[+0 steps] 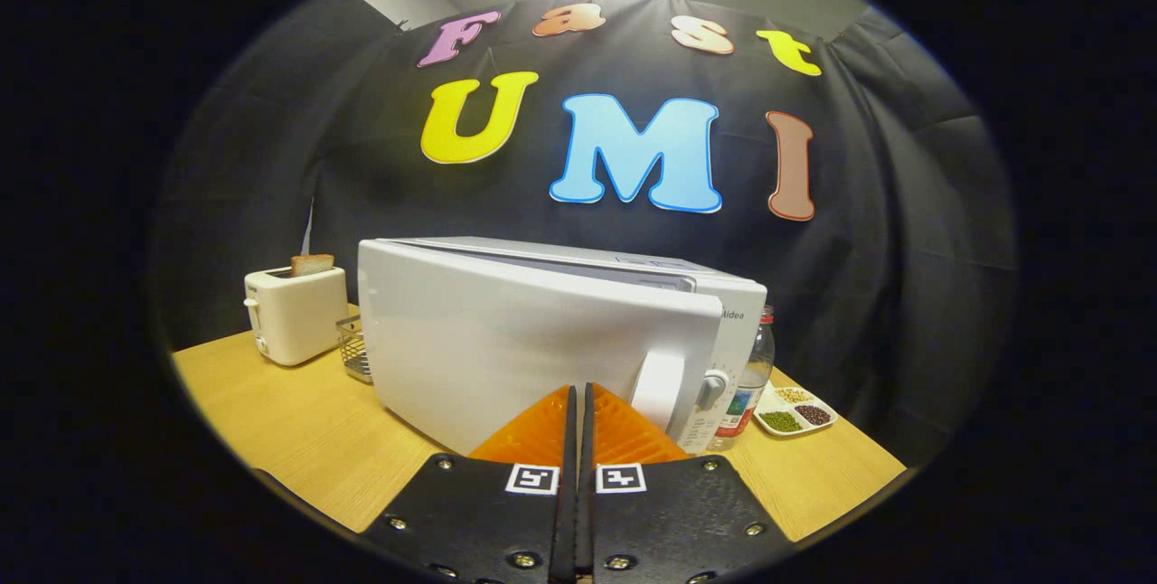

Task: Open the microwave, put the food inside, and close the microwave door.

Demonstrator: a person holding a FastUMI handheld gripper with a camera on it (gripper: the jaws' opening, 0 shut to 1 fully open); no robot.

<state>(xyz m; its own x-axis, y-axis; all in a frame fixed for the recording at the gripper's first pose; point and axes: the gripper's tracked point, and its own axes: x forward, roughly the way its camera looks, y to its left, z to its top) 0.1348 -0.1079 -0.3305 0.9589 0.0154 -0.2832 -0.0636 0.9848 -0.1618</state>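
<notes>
The brand name "Midea" stands at the top of the microwave (pixel 542 340)'s control panel (pixel 723 367), above its dial. A sticker (pixel 655 263) with blue print lies on the microwave's top, too small to read. The bottle (pixel 752 381) beside the panel bears a coloured label (pixel 737 408), also too small to read. The gripper (pixel 578 390), its fingers closed together just ahead of the microwave door, carries two square black-and-white coded markers (pixel 531 479), one per finger; they hold patterns, not letters.

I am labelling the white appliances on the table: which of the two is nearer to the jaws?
The microwave, directly ahead of the closed gripper, door partly swung out. The toaster, holding a bread slice, stands farther back beside it.
</notes>
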